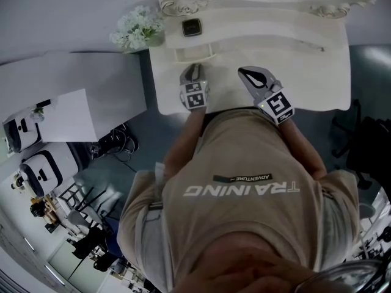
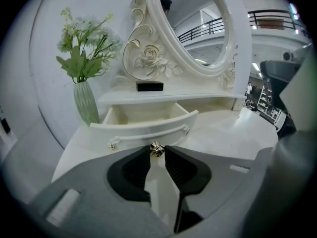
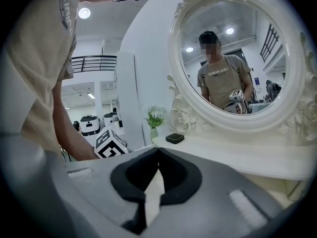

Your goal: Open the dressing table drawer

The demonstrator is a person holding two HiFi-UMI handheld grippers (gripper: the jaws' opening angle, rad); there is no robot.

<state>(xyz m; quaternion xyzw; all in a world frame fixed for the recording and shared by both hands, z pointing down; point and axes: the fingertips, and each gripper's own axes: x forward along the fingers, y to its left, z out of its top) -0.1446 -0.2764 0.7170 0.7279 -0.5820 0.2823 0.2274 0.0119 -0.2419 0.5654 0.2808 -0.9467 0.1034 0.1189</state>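
Metal knob (image 2: 157,149) is clamped in the left gripper (image 2: 157,152) for pulling the half-open drawer (image 2: 143,126). The right gripper (image 3: 157,150) is held closed, empty.

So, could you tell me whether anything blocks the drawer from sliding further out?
Nothing visible does. The drawer is already partly out, the left tongs are shut on its knob, and only white tabletop shows in front of it.
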